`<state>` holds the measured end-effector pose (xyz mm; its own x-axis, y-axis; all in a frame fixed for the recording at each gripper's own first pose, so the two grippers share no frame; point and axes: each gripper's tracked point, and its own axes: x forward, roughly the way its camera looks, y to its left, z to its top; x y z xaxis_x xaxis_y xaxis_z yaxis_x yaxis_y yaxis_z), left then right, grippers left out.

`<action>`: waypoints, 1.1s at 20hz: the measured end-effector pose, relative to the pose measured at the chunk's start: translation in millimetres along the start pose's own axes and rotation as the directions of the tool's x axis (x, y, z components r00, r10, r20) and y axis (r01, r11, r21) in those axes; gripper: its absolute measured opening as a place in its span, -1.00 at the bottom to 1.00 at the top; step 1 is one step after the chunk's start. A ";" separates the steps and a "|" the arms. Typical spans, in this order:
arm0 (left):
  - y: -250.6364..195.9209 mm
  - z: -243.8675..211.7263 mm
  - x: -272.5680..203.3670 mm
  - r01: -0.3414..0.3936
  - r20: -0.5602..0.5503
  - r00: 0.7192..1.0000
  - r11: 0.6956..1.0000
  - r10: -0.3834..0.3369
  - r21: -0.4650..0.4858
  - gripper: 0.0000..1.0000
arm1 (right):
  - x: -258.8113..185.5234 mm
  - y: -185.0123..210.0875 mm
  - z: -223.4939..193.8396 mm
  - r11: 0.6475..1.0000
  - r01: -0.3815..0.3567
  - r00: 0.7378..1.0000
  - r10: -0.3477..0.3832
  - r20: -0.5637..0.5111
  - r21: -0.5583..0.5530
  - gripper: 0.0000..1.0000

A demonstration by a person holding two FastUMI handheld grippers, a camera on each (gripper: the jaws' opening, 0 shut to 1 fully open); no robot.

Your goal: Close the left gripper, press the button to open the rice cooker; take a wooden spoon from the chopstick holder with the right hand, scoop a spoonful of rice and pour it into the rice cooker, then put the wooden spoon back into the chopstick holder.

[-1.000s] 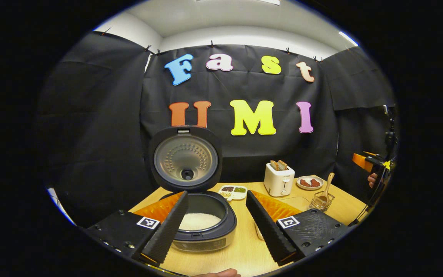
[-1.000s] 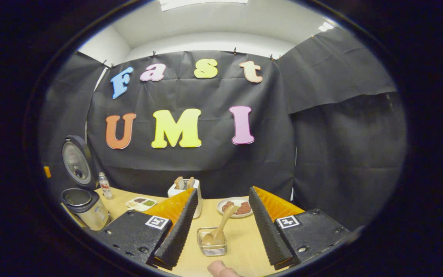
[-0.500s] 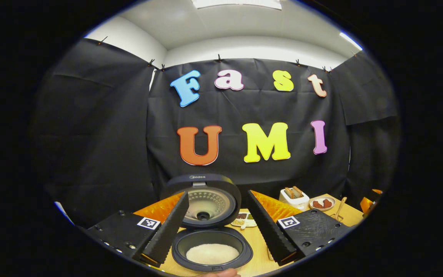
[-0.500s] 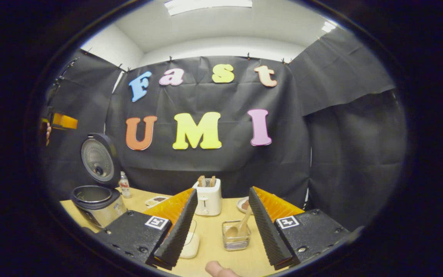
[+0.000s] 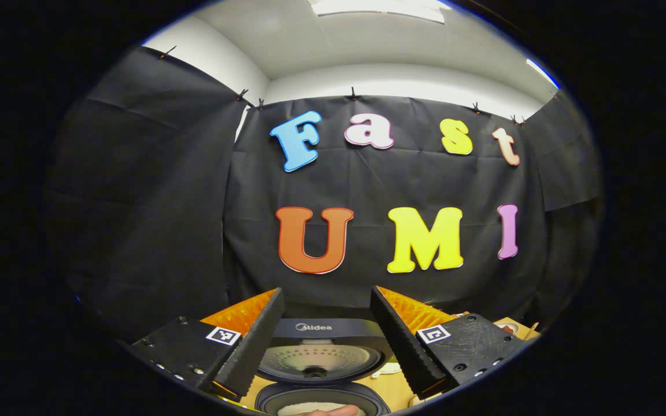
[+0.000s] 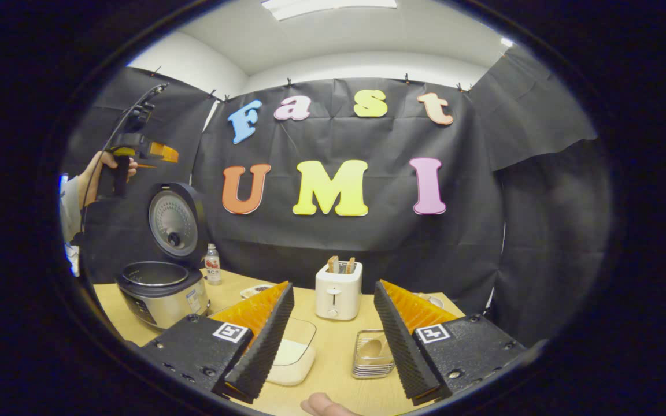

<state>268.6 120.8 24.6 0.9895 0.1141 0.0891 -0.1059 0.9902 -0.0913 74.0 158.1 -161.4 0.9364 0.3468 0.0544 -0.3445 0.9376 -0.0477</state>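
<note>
The rice cooker (image 6: 162, 283) stood with its lid up and white rice in the pot just below the spread, empty left claw (image 5: 326, 341), so the button press looked done and perhaps the pour as well. The wooden spoon (image 6: 372, 348) sat in the chopstick holder (image 6: 371, 364) just ahead of the right claw (image 6: 333, 341), which was spread and empty, with the rice container (image 6: 292, 352) beside its left finger. Whether the scoop was finished or not yet begun could not be told.

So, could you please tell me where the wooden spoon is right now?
In the right gripper view, the wooden spoon sits in the wire chopstick holder on the table, just ahead of the toaster, low between the right claw fingers.
</note>
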 end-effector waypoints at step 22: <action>11.9 -73.8 -12.8 -0.037 -0.289 0.957 0.999 0.028 -0.024 0.96 | -76.4 -14.2 45.0 1.000 0.006 0.997 -0.006 0.082 0.011 0.81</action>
<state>261.9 125.1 -50.7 0.9723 0.1139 -0.2042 -0.1401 0.9830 -0.1188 4.4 119.4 -120.0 0.9299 0.3417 0.1359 -0.3400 0.9397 -0.0364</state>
